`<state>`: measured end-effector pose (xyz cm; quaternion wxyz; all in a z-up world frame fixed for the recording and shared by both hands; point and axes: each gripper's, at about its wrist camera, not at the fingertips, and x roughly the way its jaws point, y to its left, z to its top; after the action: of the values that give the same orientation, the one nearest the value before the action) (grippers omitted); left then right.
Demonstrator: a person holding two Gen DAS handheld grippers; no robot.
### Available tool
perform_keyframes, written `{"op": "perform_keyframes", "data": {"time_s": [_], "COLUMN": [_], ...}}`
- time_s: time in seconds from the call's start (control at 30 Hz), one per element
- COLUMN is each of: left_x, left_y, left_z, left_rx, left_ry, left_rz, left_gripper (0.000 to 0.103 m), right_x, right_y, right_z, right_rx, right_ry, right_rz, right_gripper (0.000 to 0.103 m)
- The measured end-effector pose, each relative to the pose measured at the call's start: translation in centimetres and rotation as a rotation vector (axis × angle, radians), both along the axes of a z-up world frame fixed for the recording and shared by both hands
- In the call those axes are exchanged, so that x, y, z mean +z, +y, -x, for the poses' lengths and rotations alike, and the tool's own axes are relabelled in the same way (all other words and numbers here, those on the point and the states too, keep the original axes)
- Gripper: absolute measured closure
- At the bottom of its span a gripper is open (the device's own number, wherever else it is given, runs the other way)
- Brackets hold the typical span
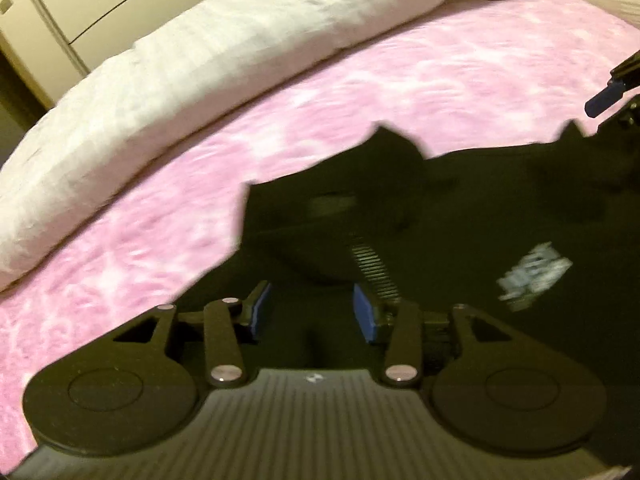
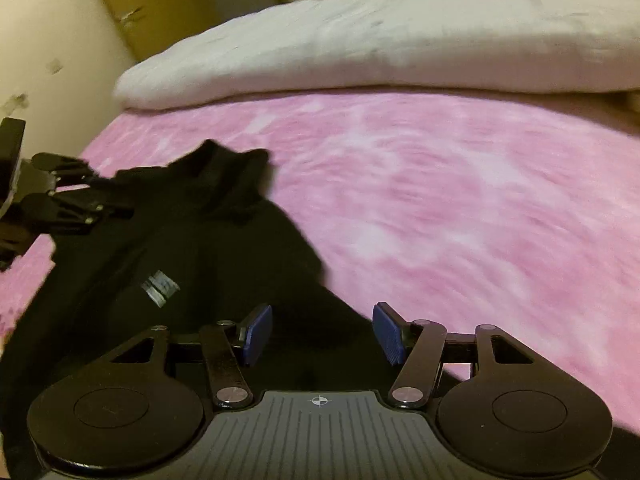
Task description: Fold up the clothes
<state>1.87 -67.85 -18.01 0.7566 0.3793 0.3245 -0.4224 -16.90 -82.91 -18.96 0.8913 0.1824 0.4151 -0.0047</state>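
Black garment [image 2: 192,248], spread mostly flat with rumpled upper edge, lying on the pink bedcover [image 2: 460,208]; small white printed logo [image 2: 160,288] faces up.

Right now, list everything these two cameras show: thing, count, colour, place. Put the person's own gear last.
black garment: one, black with a small pale printed patch, lying spread and rumpled on the bed cover, near side.
printed patch: one, whitish, on the garment; too blurred to read.
bed cover: one, fuzzy pink and white, under the garment.
rolled duvet: one, off-white, along the far edge of the bed cover.
cabinet: one, cream, with drawer lines, beyond the duvet.
left tongs: one, black with blue pads, open above the garment, nothing pinched.
right tongs: one, black with blue pads, open above the garment's edge, nothing pinched.
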Motion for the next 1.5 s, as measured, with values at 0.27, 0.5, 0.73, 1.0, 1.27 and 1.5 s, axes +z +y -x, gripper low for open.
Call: {"op": "perform_keyframes", "data": {"time_s": [0.27,0.5,0.73,1.0,1.27,1.5], "left_x": [-3.6,-5.9,-2.6,-6.0,-2.7,-1.8], "left_y": [1.0,1.8,3.1,3.0,5.2,3.3], "left_z": [-10.1,-12.5,-13.0,-14.4,-10.8,-2.6], "left_rx": [-0.011,-0.083,-0.005,0.1,0.131,0.01], "left_ry": [0.053,0.23,0.166,0.18,0.119,0.169], "left_rz": [0.01,0.053,0.193,0.132,0.209,0.186], "left_gripper": [0.061,0.08,0.095,0.088,0.083,0.083], "right_x": [-2.2,-6.1,-3.2,-2.5,-1.6,-4.9], "right_y": [3.4,5.6,6.5,4.3,5.9,4.8], "right_z": [-10.7,-16.5,-19.3,-24.4,-11.3,6.9], "right_rx": [0.13,0.098,0.064,-0.055,-0.205,-0.419], "right_ry": [-0.01,0.031,0.077,0.041,-0.021,0.207], "right_rz": [0.047,0.059,0.16,0.194,0.131,0.081], "right_gripper": [0.043,0.045,0.092,0.102,0.048,0.047]}}
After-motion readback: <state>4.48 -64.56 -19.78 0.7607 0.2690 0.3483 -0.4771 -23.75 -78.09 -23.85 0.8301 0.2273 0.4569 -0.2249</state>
